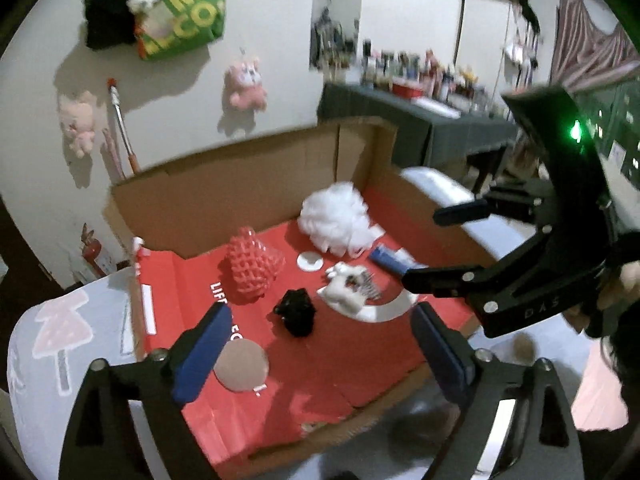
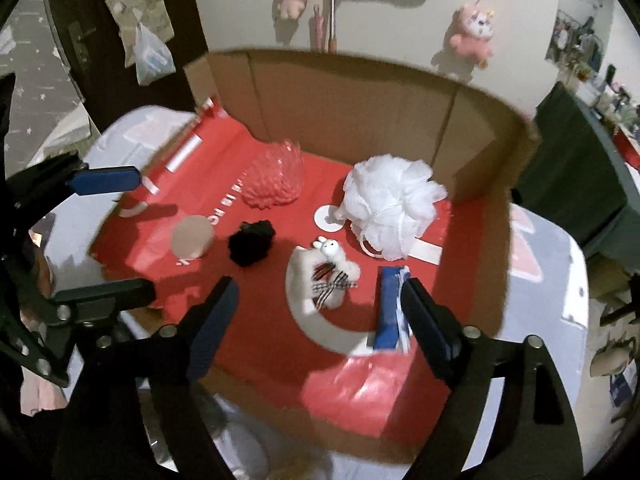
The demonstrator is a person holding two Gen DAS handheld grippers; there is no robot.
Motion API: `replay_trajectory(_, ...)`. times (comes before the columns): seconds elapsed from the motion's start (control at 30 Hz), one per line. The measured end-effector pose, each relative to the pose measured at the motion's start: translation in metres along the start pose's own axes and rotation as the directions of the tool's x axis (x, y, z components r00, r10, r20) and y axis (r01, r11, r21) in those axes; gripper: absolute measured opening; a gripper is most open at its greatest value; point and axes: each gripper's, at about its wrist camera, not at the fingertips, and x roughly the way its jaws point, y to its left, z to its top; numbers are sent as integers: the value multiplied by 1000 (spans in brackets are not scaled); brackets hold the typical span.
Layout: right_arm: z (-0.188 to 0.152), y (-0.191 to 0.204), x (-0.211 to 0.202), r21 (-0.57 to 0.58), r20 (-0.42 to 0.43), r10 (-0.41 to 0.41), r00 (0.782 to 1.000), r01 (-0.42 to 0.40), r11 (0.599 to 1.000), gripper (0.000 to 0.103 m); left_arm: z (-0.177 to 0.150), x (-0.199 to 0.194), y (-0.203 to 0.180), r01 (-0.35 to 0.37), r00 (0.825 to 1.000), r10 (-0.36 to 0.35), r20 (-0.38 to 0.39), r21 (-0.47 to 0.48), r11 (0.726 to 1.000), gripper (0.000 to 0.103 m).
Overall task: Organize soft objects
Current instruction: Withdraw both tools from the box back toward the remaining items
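Observation:
A red-lined cardboard box (image 1: 240, 196) (image 2: 340, 92) holds soft things: a white bath pouf (image 1: 336, 218) (image 2: 390, 208), a red bumpy toy (image 1: 252, 266) (image 2: 276, 182), a black fluffy scrunchie (image 1: 296, 312) (image 2: 252, 242), a small white plush with a checked bow (image 1: 346, 288) (image 2: 328, 276), a blue packet (image 1: 390, 260) (image 2: 390, 308) and a round tan pad (image 1: 240, 364) (image 2: 192, 236). My left gripper (image 1: 320, 356) is open and empty over the box's near edge. My right gripper (image 2: 316, 324) is open and empty, above the plush and packet.
Each gripper shows in the other's view, the right one (image 1: 432, 246) and the left one (image 2: 120, 232). The box sits on a pale cloth-covered surface (image 1: 68, 344). Pink plush toys (image 1: 244, 84) hang on the wall. A dark cluttered table (image 1: 420, 116) stands at the right.

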Motion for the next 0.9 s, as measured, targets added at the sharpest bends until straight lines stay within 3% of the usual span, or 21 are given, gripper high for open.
replay_trajectory(0.17,-17,15,-50,18,95,-11,995,10,1000,85,-7,-47,-16,-25,994,27,107,-21,999,98)
replay_trajectory(0.37,-50,38,-116,19,242,-54,969,50,999,92,-31,-94,-42,-80,969,84,231,-29,996,103)
replay_trajectory(0.43,-66,46,-135,24,290,-70,955,66,998,92,-41,-105,-51,-92,961,98,259,-36,995,103)
replay_trajectory(0.67,-126,75,-179,45,443,-133,886,127,991,97,-79,-142,-81,-156,908,174,381,-77,985,103)
replay_trajectory(0.9,-176,93,-186,100,500,-217,838,193,976,97,-117,-155,-98,-170,876,217,432,-144,975,103)
